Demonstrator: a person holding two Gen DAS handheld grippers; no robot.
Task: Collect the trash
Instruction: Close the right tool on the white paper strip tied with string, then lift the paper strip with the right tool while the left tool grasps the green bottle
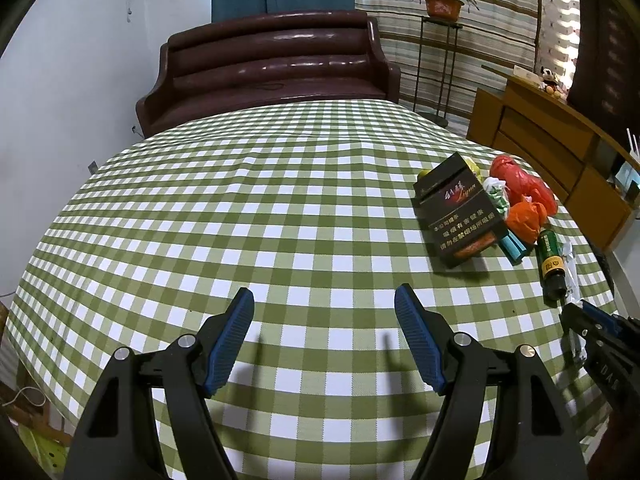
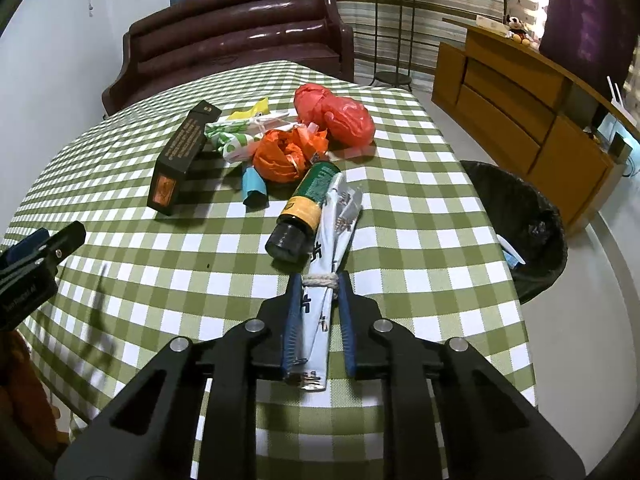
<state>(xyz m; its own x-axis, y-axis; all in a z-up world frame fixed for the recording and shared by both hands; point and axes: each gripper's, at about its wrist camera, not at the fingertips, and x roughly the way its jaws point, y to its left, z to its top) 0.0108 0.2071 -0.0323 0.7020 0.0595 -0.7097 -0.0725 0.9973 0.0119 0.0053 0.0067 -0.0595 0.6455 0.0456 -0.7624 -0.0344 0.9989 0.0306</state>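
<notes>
I see a green checked table point(image 1: 280, 208) with a brown sofa point(image 1: 272, 60) beyond. My right gripper point(image 2: 320, 280), angled down near the right edge, is clenched on a tied white wrapper point(image 2: 320, 312); ahead lies the trash pile point(image 2: 288, 152), the black bin point(image 2: 520, 220) to its right. My left gripper point(image 1: 324, 300) hangs released over bare cloth.
</notes>
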